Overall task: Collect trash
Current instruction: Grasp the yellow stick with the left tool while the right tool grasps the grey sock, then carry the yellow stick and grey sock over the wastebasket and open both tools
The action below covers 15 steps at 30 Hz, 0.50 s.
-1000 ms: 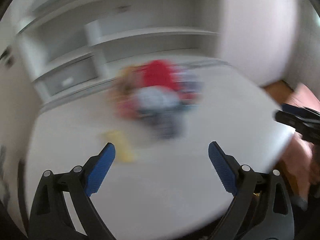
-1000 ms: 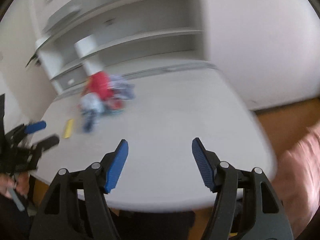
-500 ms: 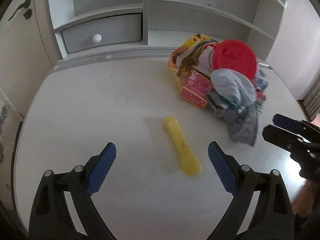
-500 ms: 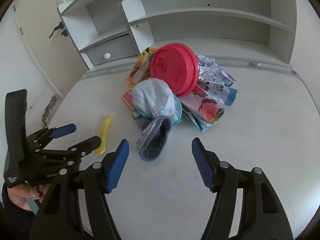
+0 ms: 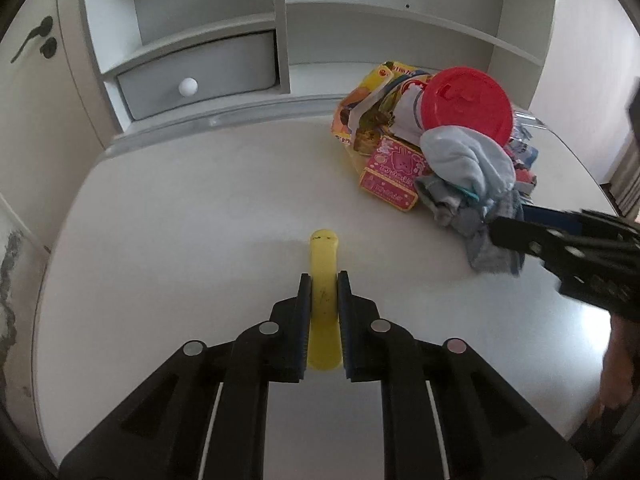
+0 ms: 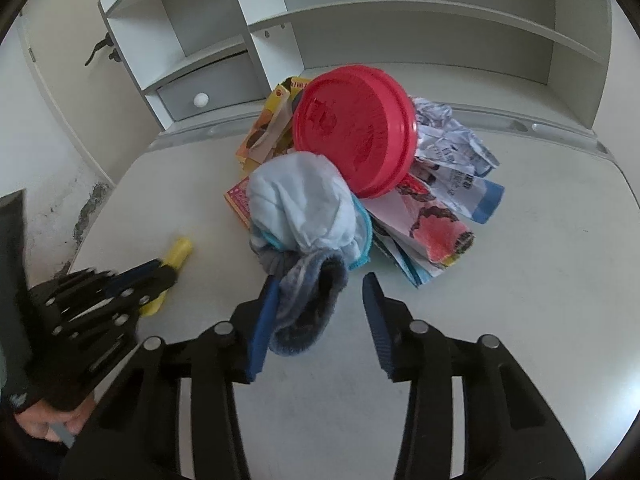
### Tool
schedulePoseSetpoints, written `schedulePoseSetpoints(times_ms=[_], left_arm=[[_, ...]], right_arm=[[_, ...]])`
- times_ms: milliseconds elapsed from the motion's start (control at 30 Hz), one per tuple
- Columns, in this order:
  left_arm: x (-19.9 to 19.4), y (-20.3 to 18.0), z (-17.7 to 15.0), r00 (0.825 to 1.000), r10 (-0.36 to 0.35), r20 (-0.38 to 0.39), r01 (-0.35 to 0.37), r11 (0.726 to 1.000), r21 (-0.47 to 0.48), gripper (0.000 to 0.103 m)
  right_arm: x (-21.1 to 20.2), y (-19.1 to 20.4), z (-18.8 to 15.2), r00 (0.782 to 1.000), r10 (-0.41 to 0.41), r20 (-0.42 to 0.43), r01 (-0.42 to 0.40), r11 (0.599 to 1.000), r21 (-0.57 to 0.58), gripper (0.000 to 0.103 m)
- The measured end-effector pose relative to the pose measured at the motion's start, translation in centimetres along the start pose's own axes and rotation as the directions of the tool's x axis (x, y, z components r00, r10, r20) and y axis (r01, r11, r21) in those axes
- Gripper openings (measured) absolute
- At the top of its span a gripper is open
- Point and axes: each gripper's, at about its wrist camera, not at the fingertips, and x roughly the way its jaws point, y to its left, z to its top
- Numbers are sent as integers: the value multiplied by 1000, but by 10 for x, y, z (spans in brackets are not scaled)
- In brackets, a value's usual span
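The left tongs (image 5: 324,286) are pinching a flat yellow plastic stick (image 5: 323,258) that lies lengthwise on the white table (image 5: 180,208), both blue pads pressed against its long edges, its rounded far end poking out beyond the tips. In the right wrist view the same stick (image 6: 180,250) shows just beside the left tongs (image 6: 160,276), left of the pile.

The right tongs (image 6: 320,308) are spread, with a grey fuzzy sock (image 6: 308,304) lying between the fingers; the left finger (image 6: 266,312) touches the sock's side, while the right one stands apart from it. The sock hangs down at the near edge of a heap of trash in the middle of the table: a pale blue bundled cloth (image 6: 304,204) sits above it, a red round lid (image 6: 354,126) leans tilted on top, crumpled printed wrappers (image 6: 448,152) spread out to the right, and a yellow snack packet (image 6: 266,128) and a pink carton (image 6: 238,200) lie on the left side. From the left wrist view the right tongs (image 5: 516,226) reach in from the right beside the sock (image 5: 492,248).

Behind the heap stands a white shelf unit (image 5: 280,20) with a grey drawer (image 5: 196,76) and its round knob
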Motion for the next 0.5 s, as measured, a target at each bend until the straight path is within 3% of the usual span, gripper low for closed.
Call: schedulePoseSetpoints(times_ms=[100,167,267,500], left_arm=[[-9,6,-7,1000,-22,9,22,1000,-15,12],[-14,9,-14,999,-33,16,33,999,-24,12],[-19,9,-20,999,-44,22,44,999,-18,12],[-29,-9,-15,993,-111,47,110,994,17,12]], right_arm=[[6,3,1,1000,-8,-12,8,1000,4,37],[2,5,-1,1000,14,-11,-14,1000,23,14],[-16,8,-6,1000,6,28,-7,1000,26,10],[-66,-18,-25,991,84,103,-96,988,119,9]])
